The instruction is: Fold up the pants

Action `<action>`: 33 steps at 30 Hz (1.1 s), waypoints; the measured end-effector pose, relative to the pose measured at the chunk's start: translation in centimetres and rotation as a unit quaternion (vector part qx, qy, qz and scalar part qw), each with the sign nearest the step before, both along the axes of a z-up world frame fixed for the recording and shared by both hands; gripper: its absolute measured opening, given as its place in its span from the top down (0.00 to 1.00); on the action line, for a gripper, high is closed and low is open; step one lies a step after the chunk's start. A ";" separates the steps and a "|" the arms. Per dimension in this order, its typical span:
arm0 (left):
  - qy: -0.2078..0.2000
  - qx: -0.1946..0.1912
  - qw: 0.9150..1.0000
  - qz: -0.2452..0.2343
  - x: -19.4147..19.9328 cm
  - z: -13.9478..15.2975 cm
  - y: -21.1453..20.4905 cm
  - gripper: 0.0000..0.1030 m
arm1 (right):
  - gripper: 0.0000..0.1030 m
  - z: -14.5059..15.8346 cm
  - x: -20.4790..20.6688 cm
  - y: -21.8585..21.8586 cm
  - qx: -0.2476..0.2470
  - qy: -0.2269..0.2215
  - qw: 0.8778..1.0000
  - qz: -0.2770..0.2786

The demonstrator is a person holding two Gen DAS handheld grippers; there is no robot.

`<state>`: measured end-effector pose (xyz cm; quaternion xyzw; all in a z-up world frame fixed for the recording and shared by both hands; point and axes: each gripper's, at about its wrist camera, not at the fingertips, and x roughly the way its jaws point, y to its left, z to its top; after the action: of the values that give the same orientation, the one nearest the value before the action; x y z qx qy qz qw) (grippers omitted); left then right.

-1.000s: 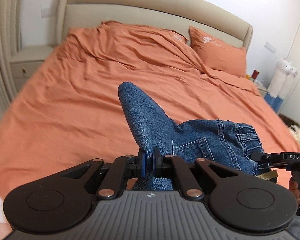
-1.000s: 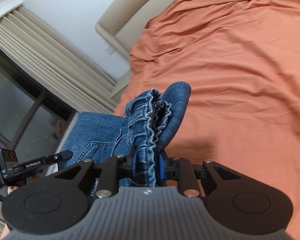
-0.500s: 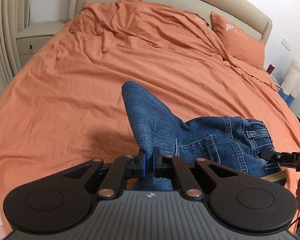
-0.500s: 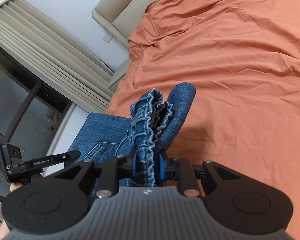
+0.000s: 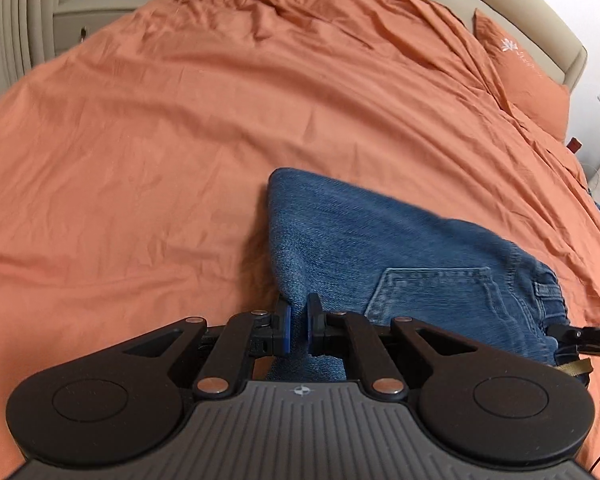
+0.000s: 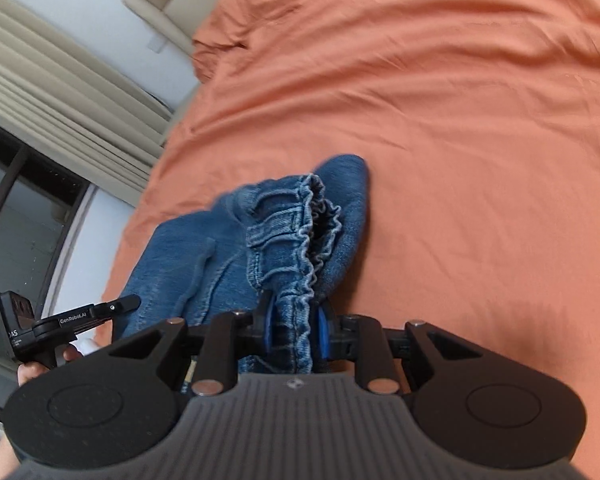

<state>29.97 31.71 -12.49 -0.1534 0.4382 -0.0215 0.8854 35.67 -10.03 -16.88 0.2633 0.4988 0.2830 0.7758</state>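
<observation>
The pants (image 5: 380, 256) are being lowered closer to the bed (image 5: 140, 140) than a second ago, pinched by both grippers: left (image 5: 298, 322) on a fold, right (image 6: 294, 330) on the waistband. Laying down is likely nearing.

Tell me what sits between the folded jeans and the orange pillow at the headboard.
Only bare, wrinkled orange bedsheet lies between the jeans and the pillow; the left wrist view shows it.
</observation>
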 end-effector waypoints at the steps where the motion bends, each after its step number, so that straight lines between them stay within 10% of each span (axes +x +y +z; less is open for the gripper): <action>1: 0.003 0.000 1.000 0.000 0.2 -0.6 0.1 0.92 | 0.84 -0.6 0.1 -0.1 -0.001 0.001 1.000 -0.001; 11: 0.022 0.045 0.998 0.026 -1.3 0.7 -0.6 0.76 | 0.69 -1.4 -0.2 0.9 -0.040 -0.003 0.999 -0.017; 23: -0.010 0.077 0.997 0.006 -10.6 2.6 -3.0 0.76 | 0.62 5.8 -9.7 3.0 -0.197 -0.239 0.950 0.045; 33: 0.034 0.087 0.995 0.034 -10.8 -1.1 -2.4 0.78 | 0.67 1.2 -10.5 5.6 -0.236 -0.215 0.945 0.074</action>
<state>19.19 29.36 -13.60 -0.0911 0.4629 0.0527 0.8802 25.14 -4.46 -15.67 -0.0323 0.3906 0.2633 0.8815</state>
